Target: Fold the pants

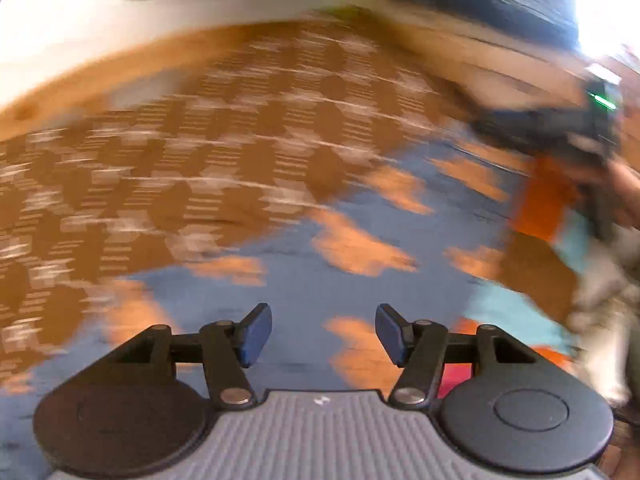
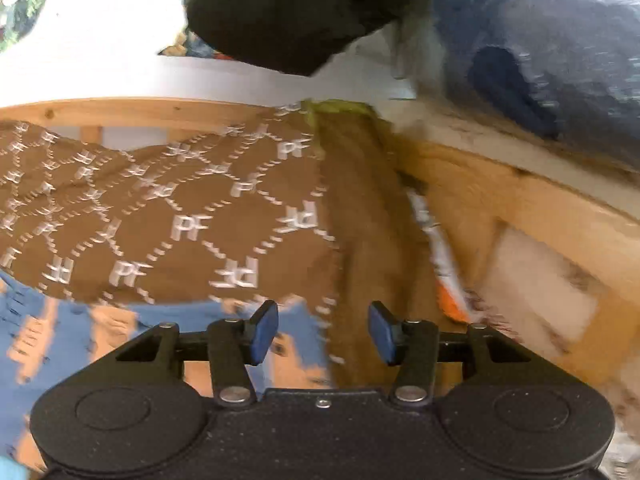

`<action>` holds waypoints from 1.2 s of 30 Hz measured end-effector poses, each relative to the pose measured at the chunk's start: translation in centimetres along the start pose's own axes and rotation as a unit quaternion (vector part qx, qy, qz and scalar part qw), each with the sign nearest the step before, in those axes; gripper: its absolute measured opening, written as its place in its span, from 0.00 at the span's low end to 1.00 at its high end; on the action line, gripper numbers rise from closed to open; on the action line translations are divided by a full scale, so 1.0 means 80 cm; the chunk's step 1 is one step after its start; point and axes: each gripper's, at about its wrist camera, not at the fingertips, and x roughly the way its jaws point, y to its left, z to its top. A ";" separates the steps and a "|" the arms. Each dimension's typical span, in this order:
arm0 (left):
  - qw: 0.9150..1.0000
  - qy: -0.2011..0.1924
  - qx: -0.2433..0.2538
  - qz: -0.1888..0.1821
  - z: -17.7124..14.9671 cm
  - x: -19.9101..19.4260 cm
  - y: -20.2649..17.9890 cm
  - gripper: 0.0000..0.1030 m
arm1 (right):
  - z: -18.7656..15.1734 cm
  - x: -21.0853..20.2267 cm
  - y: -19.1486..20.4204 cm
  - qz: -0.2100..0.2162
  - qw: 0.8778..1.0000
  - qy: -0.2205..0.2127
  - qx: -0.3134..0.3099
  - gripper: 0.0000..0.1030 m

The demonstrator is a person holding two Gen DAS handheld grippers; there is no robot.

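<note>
the blue bedspread with peach patches lies under both claws, showing between and to the near left of the right claw's fingers, and filling the ground ahead of the left claw in a heavy blur. on top of it the brown pants, printed with a white "pf" lattice, are spread just ahead and to the left of the right claw, their plain brown waistband running forward between its fingers; from the left wrist the same pants lie ahead and to the left. a pine bed frame runs ahead and to the right of the right claw, with a blue stuffed bag farther up on that side and a black bundle straight ahead above the pants. the right claw stands apart, nothing between its blue pads. the left claw is likewise spread wide and holding nothing, with the right claw far ahead to its right, too smeared to read.
</note>
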 end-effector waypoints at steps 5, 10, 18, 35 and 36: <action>0.994 -0.007 -0.057 0.090 0.021 0.006 0.097 0.59 | -0.007 0.041 0.009 0.000 0.999 0.051 -0.016 0.15; 0.991 0.083 -0.067 0.076 0.031 0.065 0.148 0.42 | -0.010 0.040 -0.002 -0.016 0.999 0.045 0.004 0.15; 0.992 0.056 -0.063 0.099 0.029 0.071 0.136 0.07 | -0.009 -0.002 0.065 -0.013 0.988 -0.047 -0.147 0.19; 0.985 -0.019 -0.113 0.131 -0.004 0.008 0.100 0.43 | -0.025 -0.041 0.126 0.176 0.975 0.029 -0.131 0.31; 0.988 -0.021 -0.096 0.123 -0.012 0.001 0.089 0.44 | -0.027 -0.046 0.140 0.205 0.969 0.031 -0.133 0.32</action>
